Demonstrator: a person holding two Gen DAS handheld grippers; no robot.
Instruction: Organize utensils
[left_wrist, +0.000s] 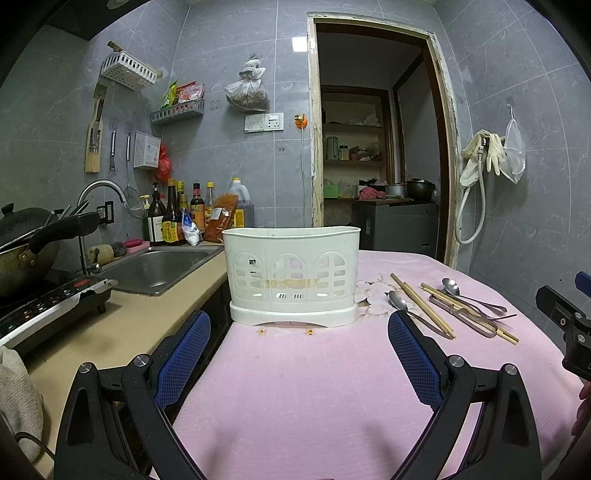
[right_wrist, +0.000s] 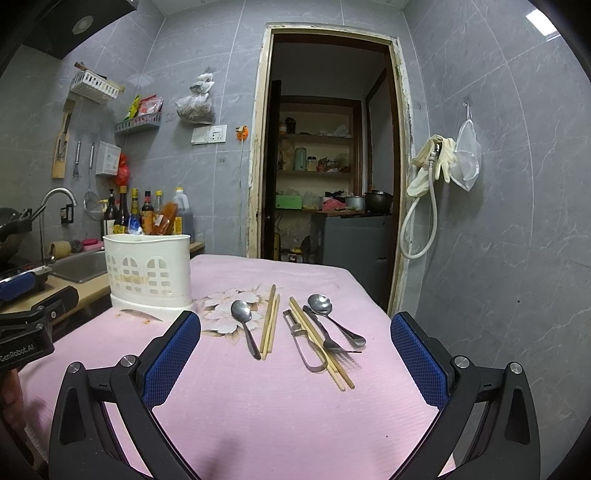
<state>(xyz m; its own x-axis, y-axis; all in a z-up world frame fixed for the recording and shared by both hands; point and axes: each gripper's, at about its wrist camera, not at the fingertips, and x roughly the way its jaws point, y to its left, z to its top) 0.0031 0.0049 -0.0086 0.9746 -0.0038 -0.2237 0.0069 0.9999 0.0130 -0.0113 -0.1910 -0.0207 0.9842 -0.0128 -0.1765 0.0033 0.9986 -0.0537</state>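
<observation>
Bench (right_wrist: 258, 406): covered in pink cloth with a pale flower print near the middle.

Utensil caddy (left_wrist: 293, 275): white plastic, slotted with arched cut-outs, upright on its drip base at the far left of the bench, beside the sink (left_wrist: 159, 267). Looks empty from here, though the inside is mostly hidden.

Left spoon (right_wrist: 243, 326): steel, bowl up, lying just right of the flower print, well clear of the caddy.

Chopstick pair (right_wrist: 269, 321): bamboo, side by side, just beside the left spoon's handle.

Second chopstick pair (right_wrist: 319, 345): bamboo, angled, crossing under a fork (right_wrist: 327, 338) and touching a steel peeler (right_wrist: 304, 341).

Right spoon (right_wrist: 332, 317): steel, bowl up, handle running toward the near right, next to the fork.

Left gripper (left_wrist: 299, 354): blue-padded fingers wide apart, nothing between them, pointed at the caddy front, above bare cloth.

Right gripper (right_wrist: 295, 354): fingers wide apart, empty, aimed at the scattered utensils; nothing standing between gripper and pieces.

Surroundings: sauce bottles (left_wrist: 177, 218) behind the sink; wok (left_wrist: 26, 251) on an induction hob (left_wrist: 48, 306) at far left; open doorway (left_wrist: 376, 147) behind the bench; gloves and hose (left_wrist: 480, 158) hung on the right wall.
</observation>
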